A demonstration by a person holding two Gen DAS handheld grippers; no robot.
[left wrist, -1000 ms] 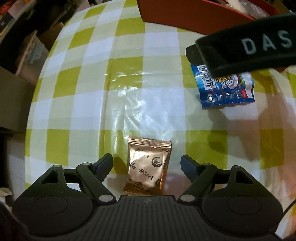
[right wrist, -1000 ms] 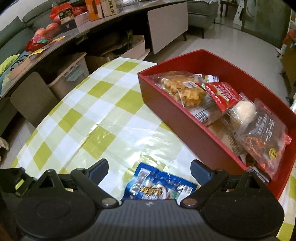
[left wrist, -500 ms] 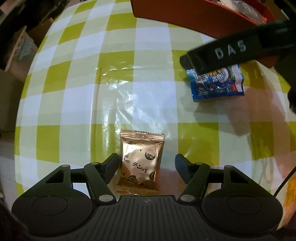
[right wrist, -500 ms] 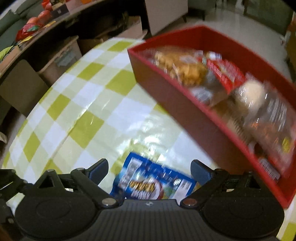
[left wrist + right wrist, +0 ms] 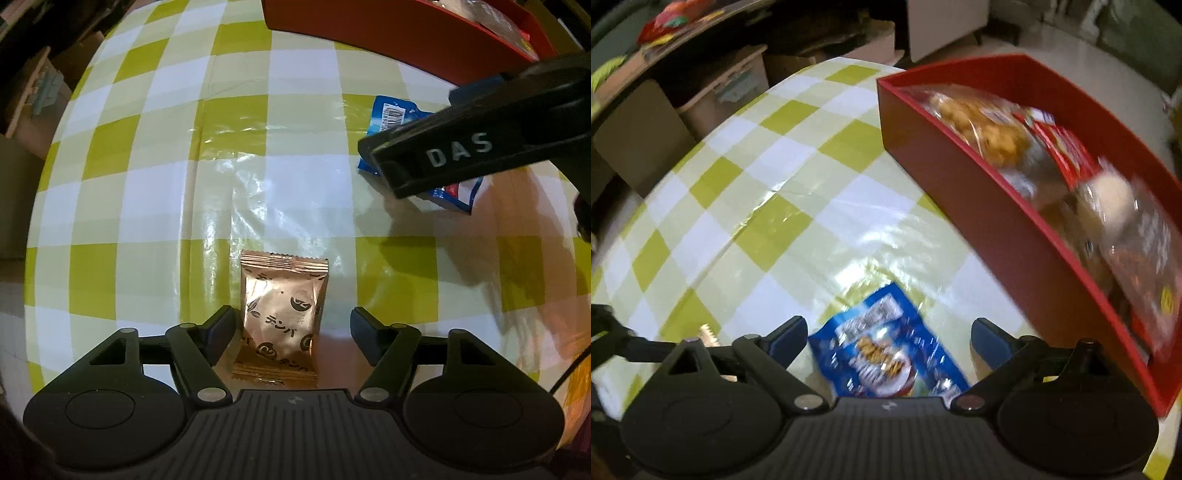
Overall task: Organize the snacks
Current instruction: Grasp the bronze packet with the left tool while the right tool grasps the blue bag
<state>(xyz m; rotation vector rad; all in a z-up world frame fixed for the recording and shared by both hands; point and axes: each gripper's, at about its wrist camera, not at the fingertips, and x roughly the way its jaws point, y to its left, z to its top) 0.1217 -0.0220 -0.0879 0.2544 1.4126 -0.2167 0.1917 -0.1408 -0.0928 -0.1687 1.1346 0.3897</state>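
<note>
As seen from the left wrist, the left gripper (image 5: pixel 292 325) has its jaws apart around a bronze snack packet (image 5: pixel 280 319) lying flat on the checked counter (image 5: pixel 155 155), its near end hidden by the gripper body, while the right gripper (image 5: pixel 476 147) covers most of a blue snack packet (image 5: pixel 391 114). From the right wrist, blurred by motion, the right gripper (image 5: pixel 889 338) holds its jaws apart around the blue snack packet (image 5: pixel 882 354), beside a red box (image 5: pixel 979 206) of snacks cut off at right.

Checked tablecloth (image 5: pixel 258 122) carries copper packet (image 5: pixel 282 317), blue packet (image 5: pixel 886 354), red box (image 5: pixel 979 206); blue label blurred, perhaps biscuits.
</note>
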